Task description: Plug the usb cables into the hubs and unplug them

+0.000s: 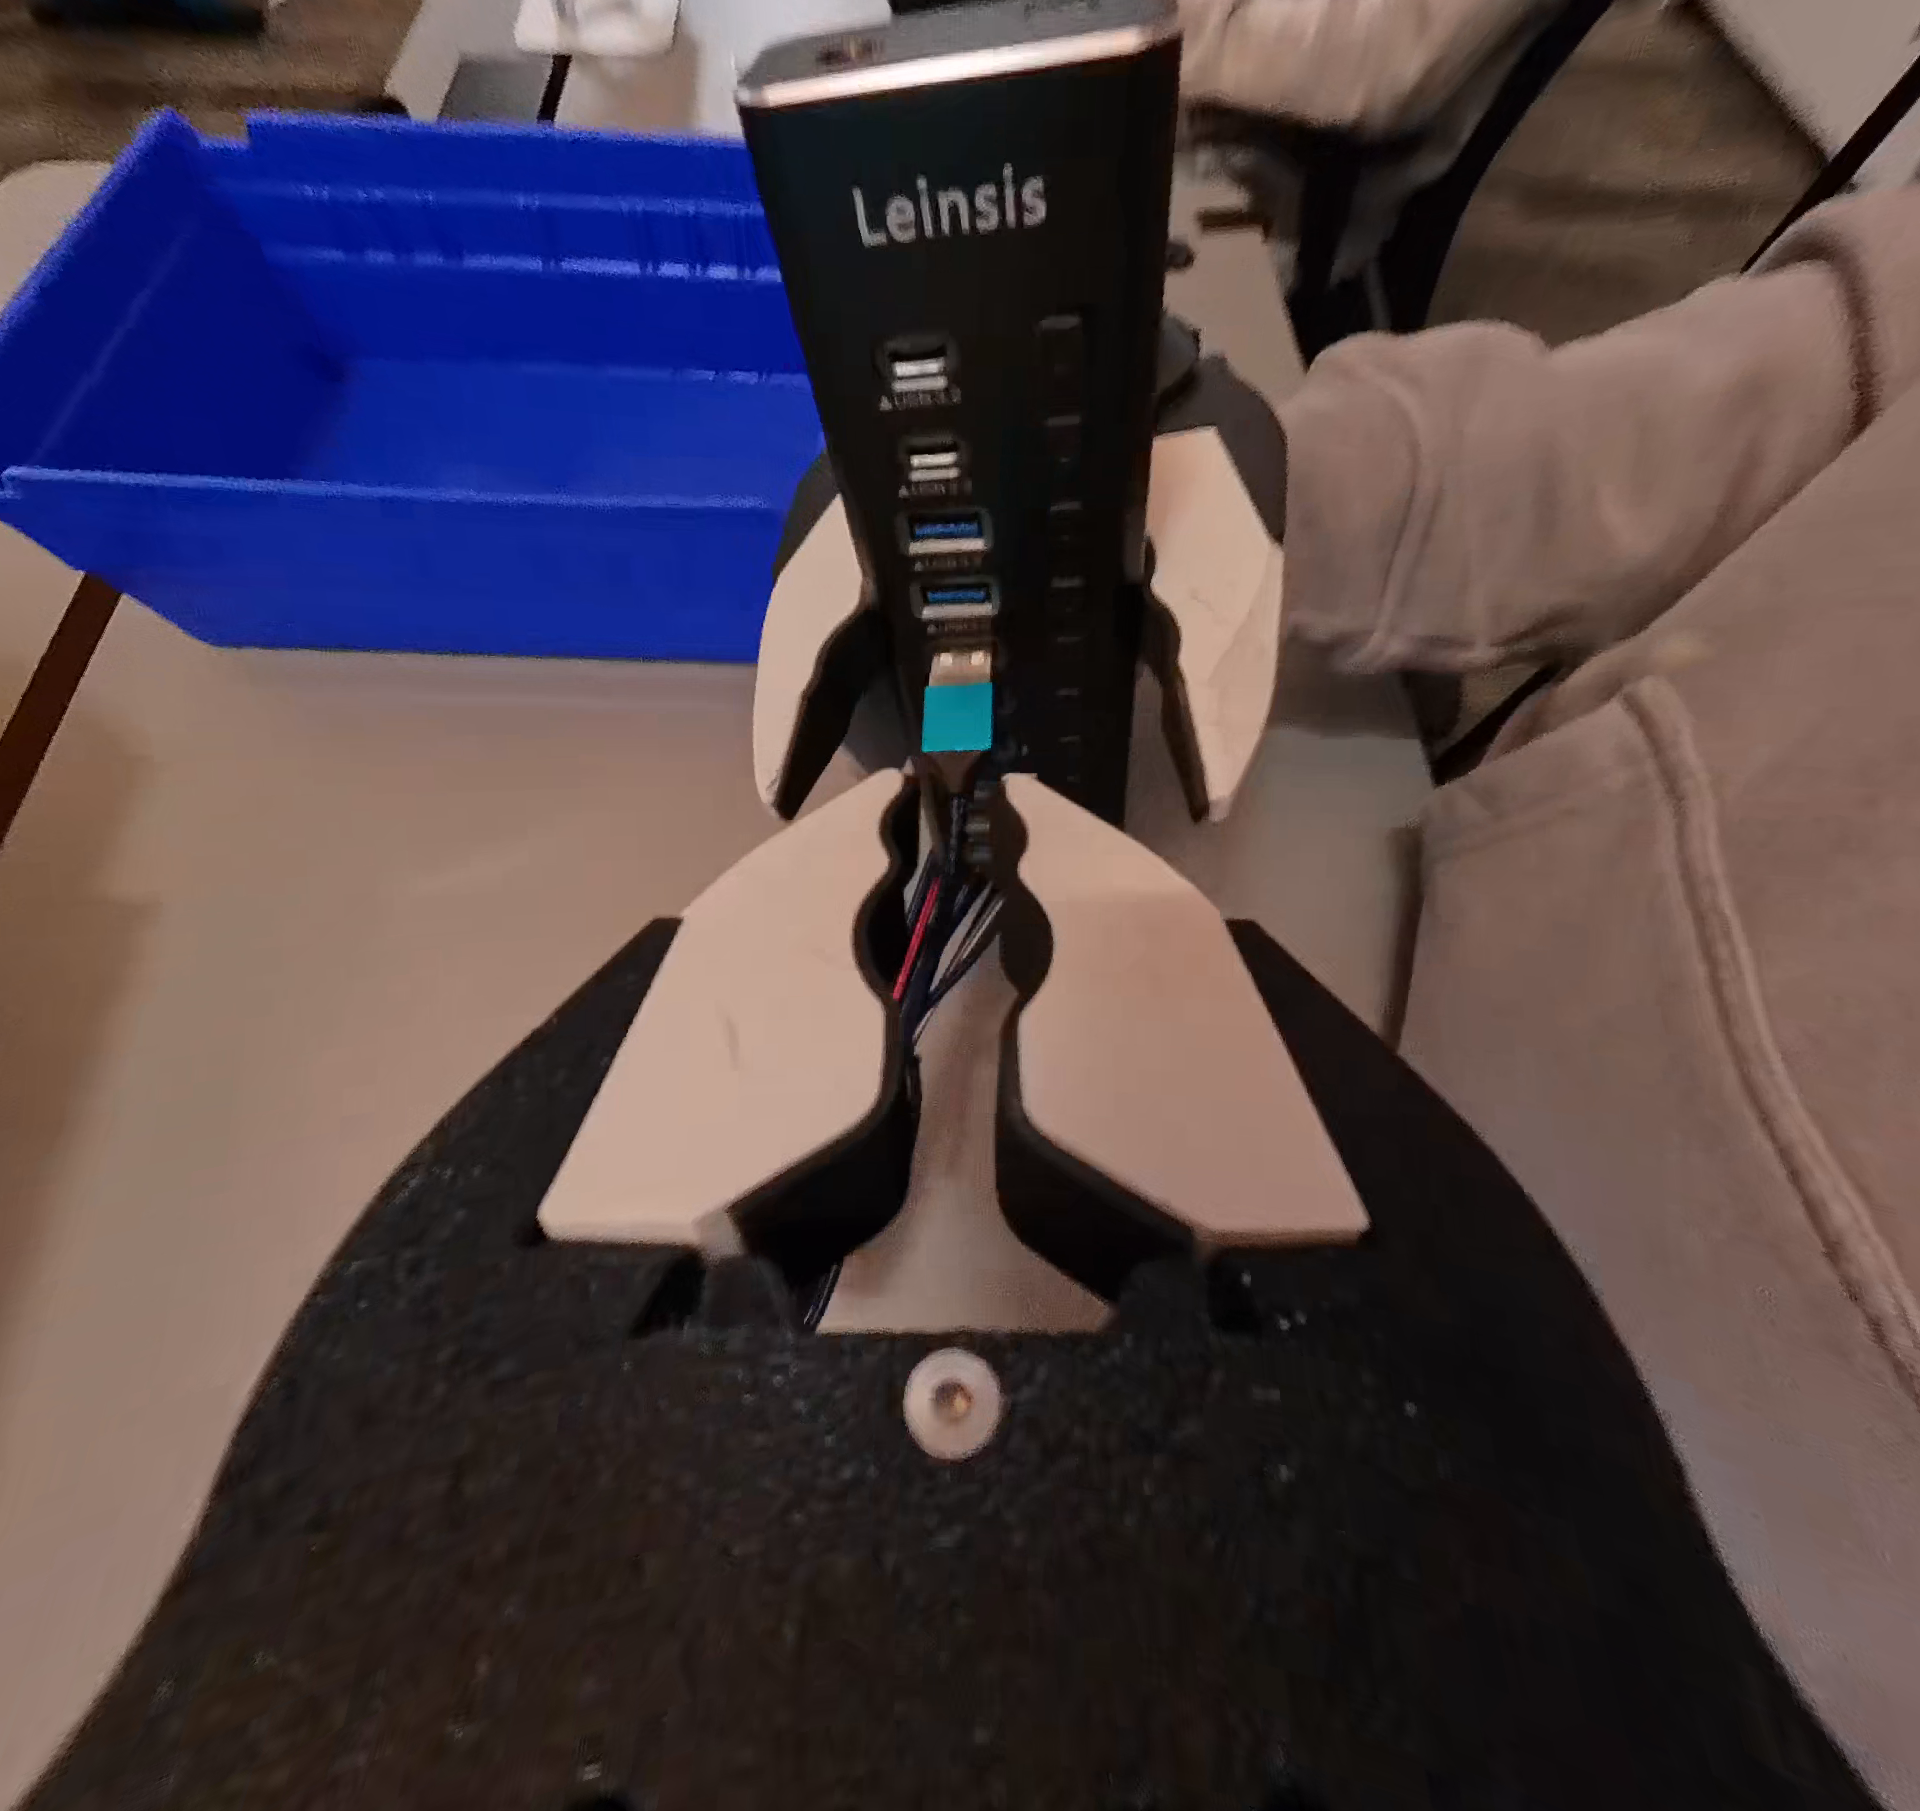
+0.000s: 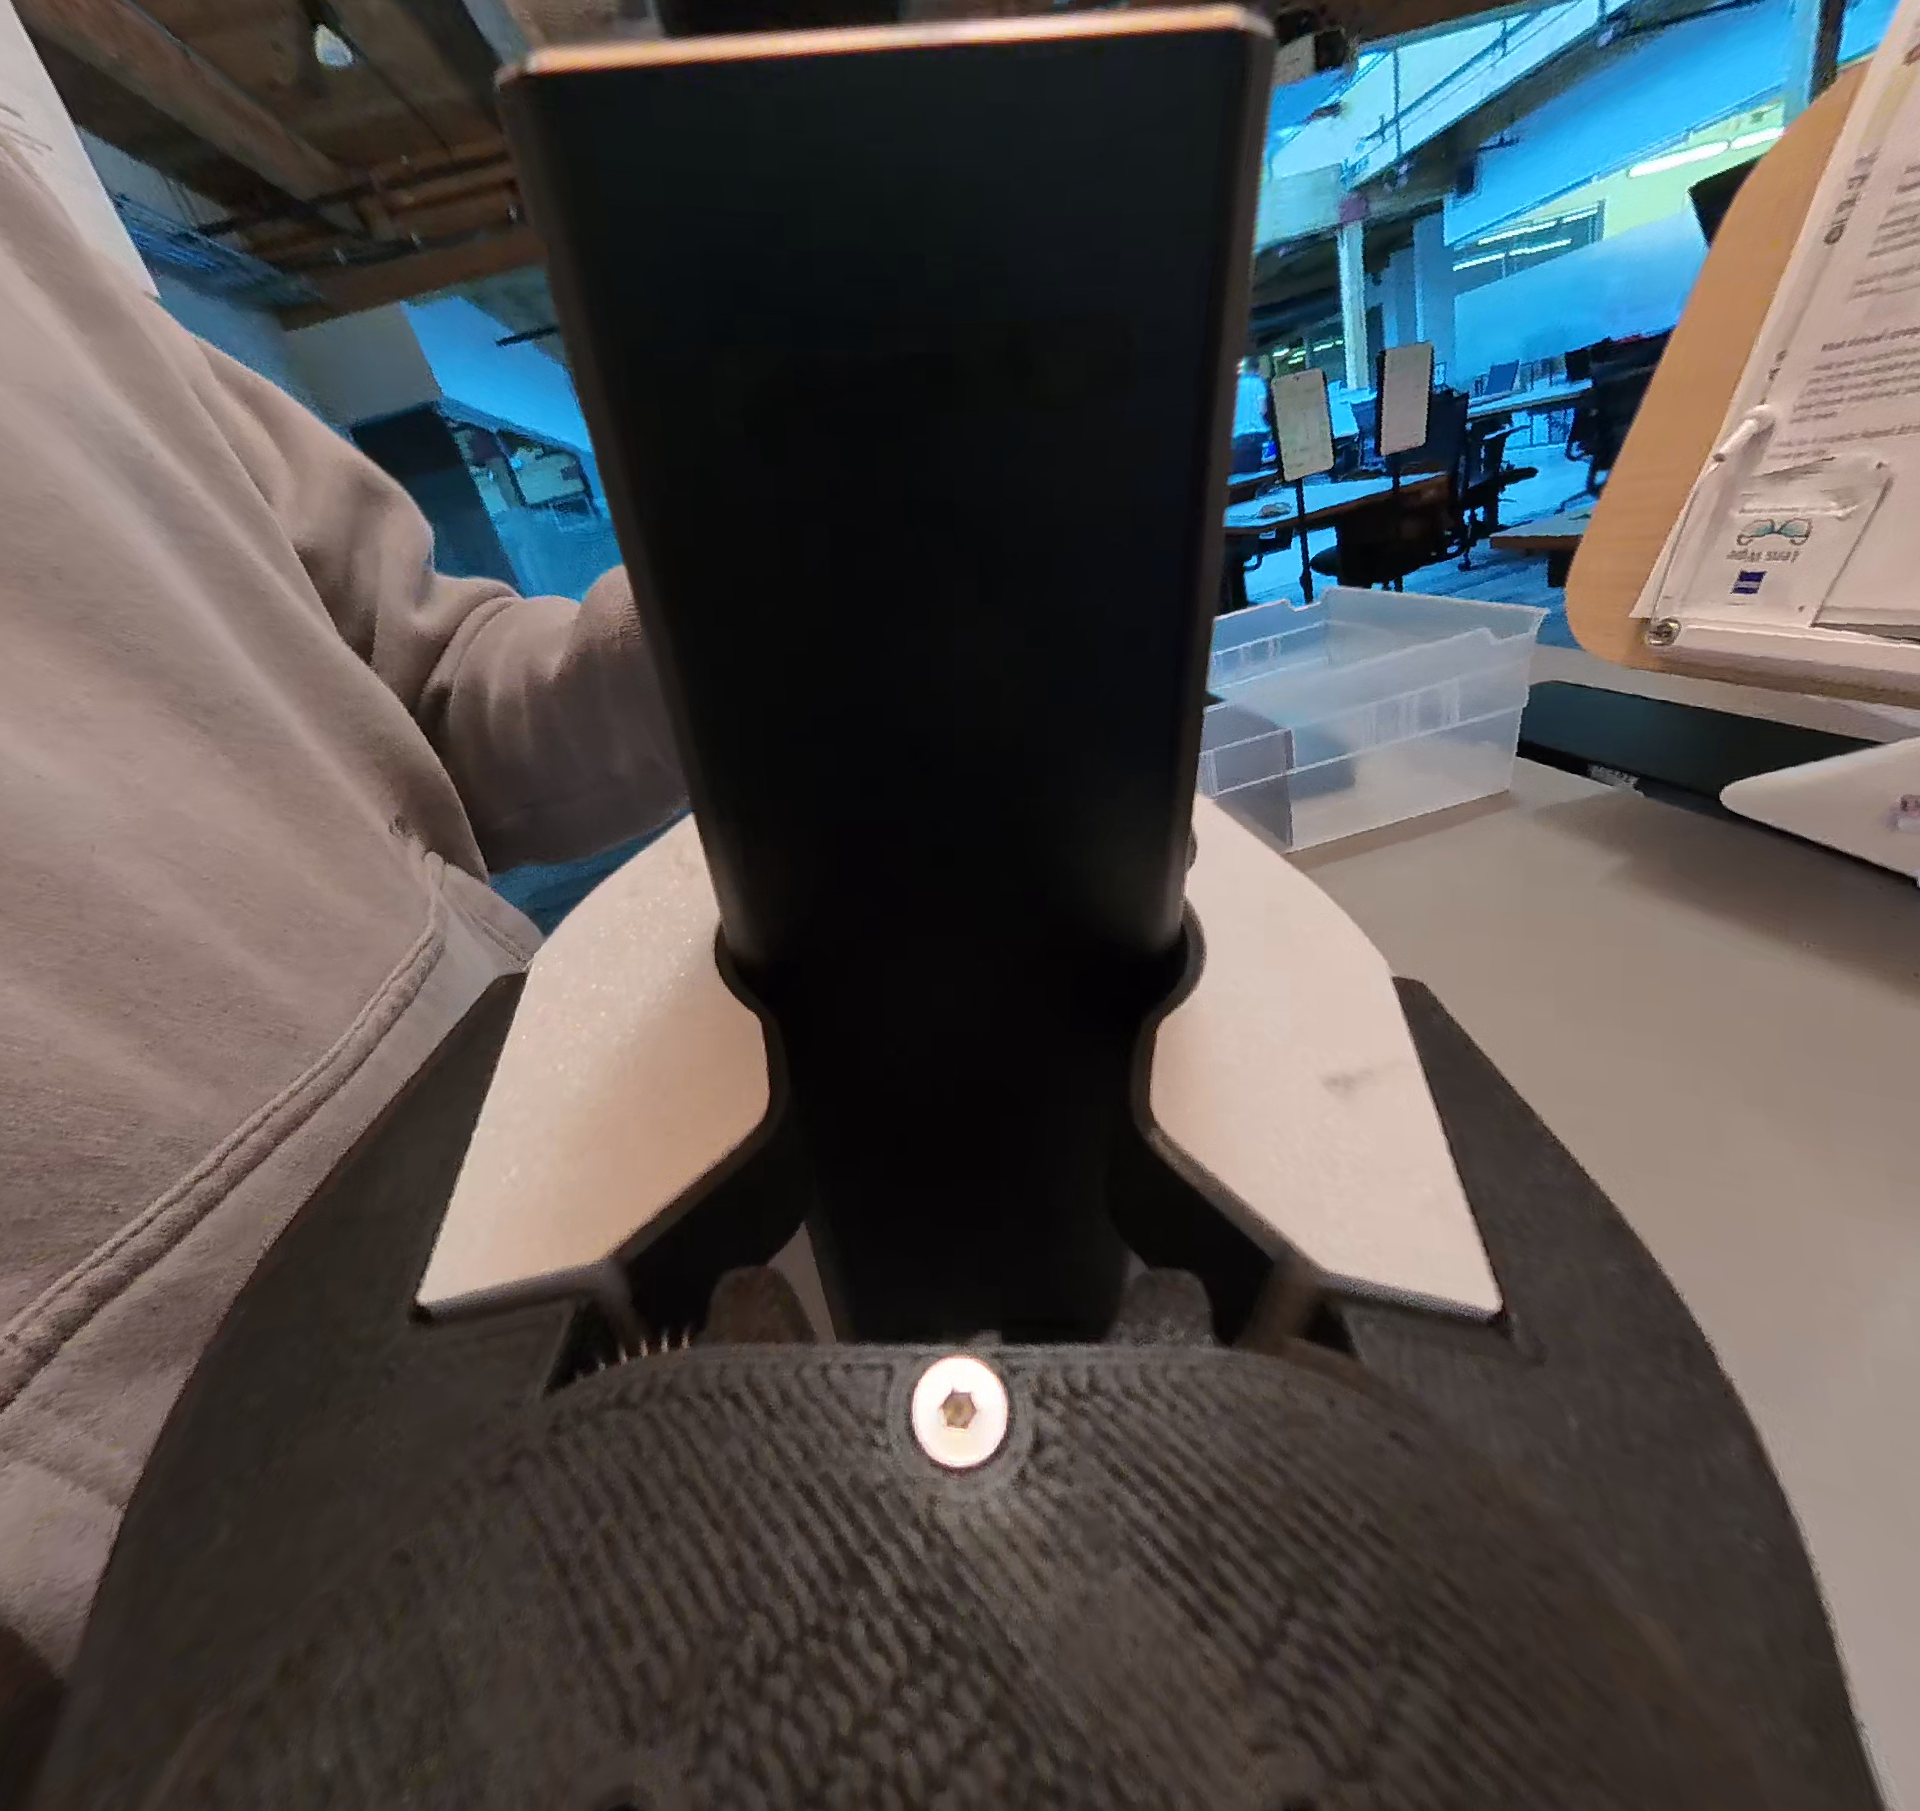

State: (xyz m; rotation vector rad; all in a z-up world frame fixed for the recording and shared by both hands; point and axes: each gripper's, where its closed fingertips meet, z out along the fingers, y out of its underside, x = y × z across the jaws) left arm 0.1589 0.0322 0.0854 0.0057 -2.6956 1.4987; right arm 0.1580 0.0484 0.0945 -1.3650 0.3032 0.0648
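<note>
Left wrist view: left claw (image 1: 958, 805) closed on teal-plugged USB cable (image 1: 957, 712) at hub (image 1: 966, 411) port row; blue bin (image 1: 395, 390) at 10 o'clock, bare desk (image 1: 364, 878) beside. Right wrist view: right claw (image 2: 956, 1013) clamps hub's blank back; clear bin (image 2: 1361, 712) at 3 o'clock.

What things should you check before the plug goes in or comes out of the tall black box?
1. Right gripper clamped on the tall black USB hub: ok, a finger presses each side.
2. Left gripper shut on the dark braided USB cable just behind its teal-collared plug: ok.
3. Plug lined up with the port column: ok, its metal tip sits right below the two blue ports.
4. Plug fully seated: cannot tell, bare metal shows and the image is blurred.
5. Hub upright: ok, tilted only slightly.
6. Blue plastic bin clear of the work: ok, off to the side.
</note>
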